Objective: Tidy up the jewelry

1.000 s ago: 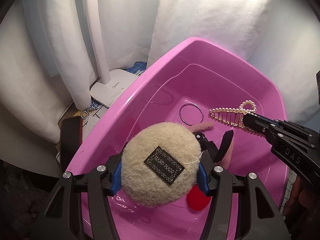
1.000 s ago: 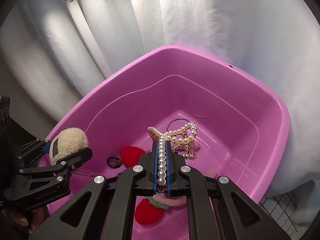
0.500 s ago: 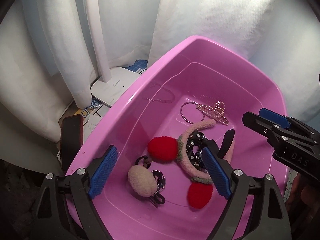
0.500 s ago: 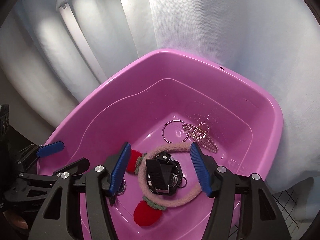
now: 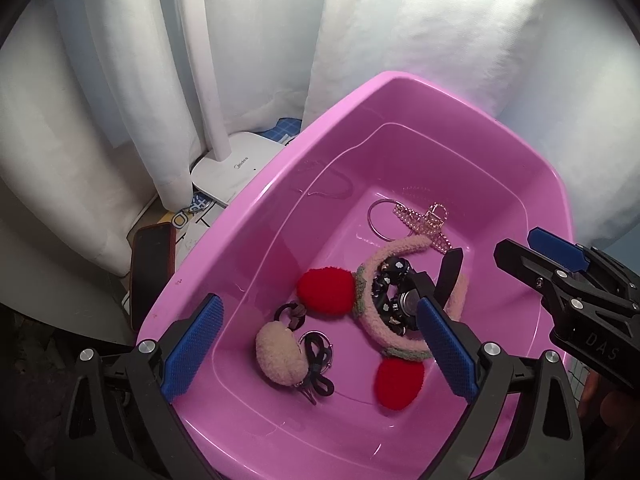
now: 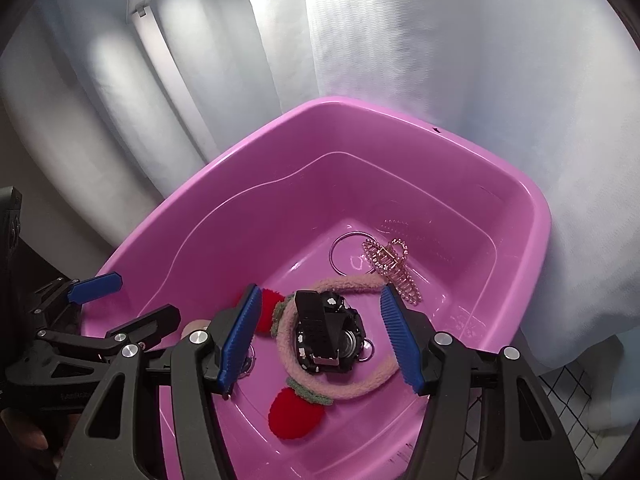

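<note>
A pink basin [image 5: 256, 200] is seen from above against white curtains [image 5: 100, 80]; all the jewelry lies on its floor. The left gripper [image 5: 320, 344] is held over the near left part of the basin, its jaws opening wide with nothing pressed between the blue pads; beneath them a beige fluffy pompom clip [image 5: 278, 356] is seen lying beside black hair ties [image 5: 316, 364]. The right gripper [image 6: 320, 340] is held over the near middle of the basin, its jaws parted to a moderate width and empty; below the gap a black watch [image 6: 328, 336] is seen resting inside the curve of a pink fluffy headband [image 6: 360, 384], which carries two red pompoms [image 6: 294, 416]. Farther in, a silver ring bangle [image 6: 340, 256] lies flat on the floor, and a gold pearl-studded claw clip [image 6: 394, 270] is seen just right of it, touching or overlapping its edge. Outside the basin, on the far left, the white base of a lamp [image 5: 232, 168] is set on the tabletop, and a dark phone [image 5: 152, 268] lies near the basin's left rim.
</note>
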